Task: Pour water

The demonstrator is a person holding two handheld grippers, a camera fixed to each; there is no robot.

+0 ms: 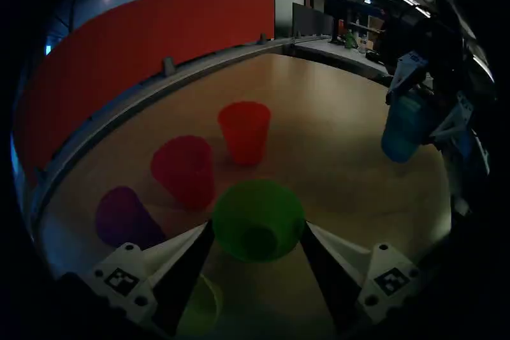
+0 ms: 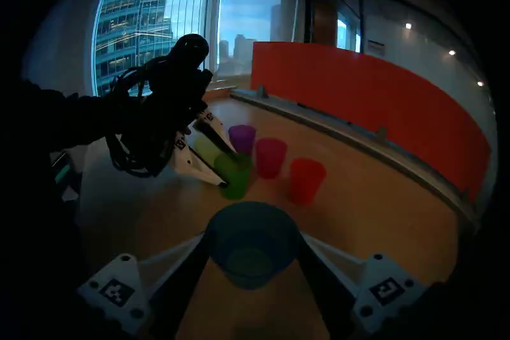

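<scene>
My left gripper (image 1: 256, 230) is closed on the green cup (image 1: 258, 209), which stands upright low over the surface (image 1: 331, 117). My right gripper (image 2: 252, 238) is closed on the blue cup (image 2: 252, 260), upright and raised. From the right gripper, the green cup lies ahead and slightly left, well apart. I judge that pouring means bringing the blue cup above it, then tipping. A red cup (image 1: 244, 131) stands farther off.

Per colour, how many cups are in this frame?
blue cup: 1
green cup: 1
yellow-green cup: 1
purple cup: 1
pink cup: 1
red cup: 1
Total: 6
</scene>
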